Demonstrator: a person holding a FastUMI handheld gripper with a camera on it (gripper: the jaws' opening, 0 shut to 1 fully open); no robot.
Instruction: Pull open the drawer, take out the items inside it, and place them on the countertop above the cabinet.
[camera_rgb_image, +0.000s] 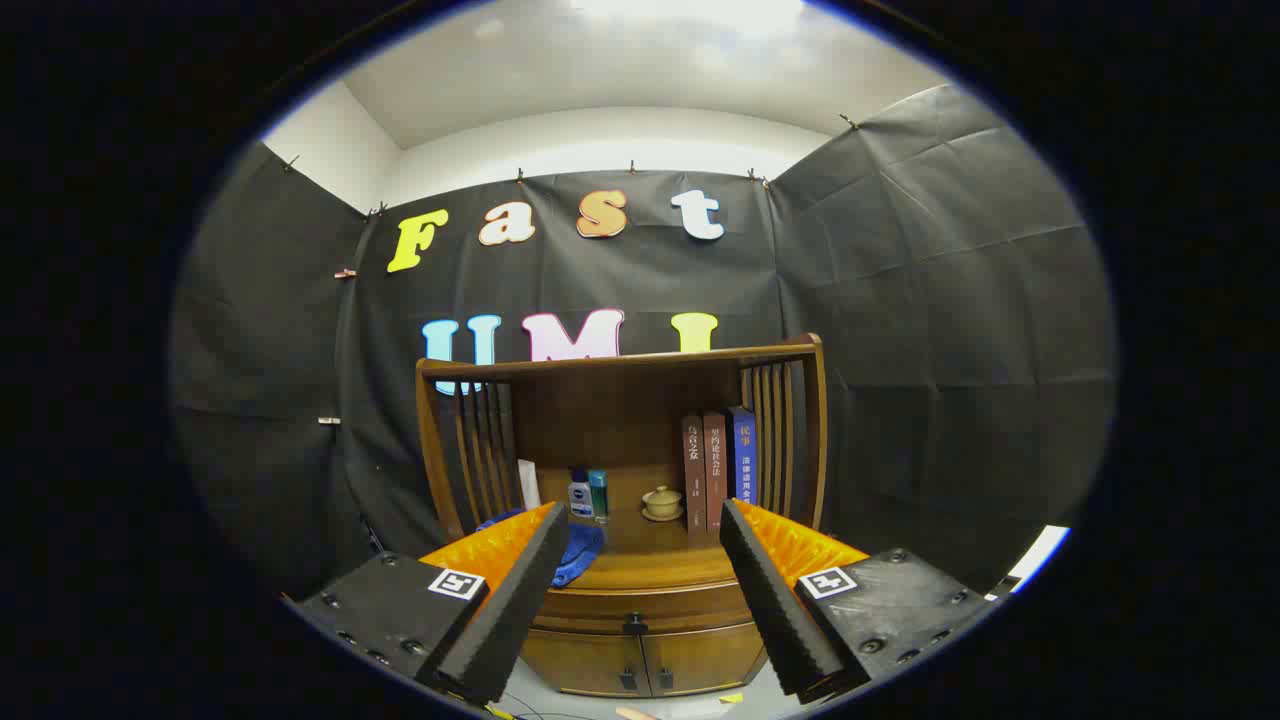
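Observation:
A wooden cabinet (640, 600) stands ahead, with a shut drawer (640, 606) under its countertop (655, 560); the drawer's small dark knob (635, 625) lies between my fingers, some way beyond them. My gripper (640, 600) is open, fingers wide apart, holding nothing and touching nothing. On the countertop lie a blue cloth (578, 550), a small bottle (581, 497) and a teal one (598, 494), a lidded tea cup (661, 502) and three upright books (718, 468). The drawer's inside is hidden.
Below the drawer are two small cabinet doors (640, 660) with dark handles. A slatted wooden rail (620, 362) rises around the back and sides of the countertop. Pale floor (700, 700) shows in front of the cabinet. Black cloth walls surround the booth.

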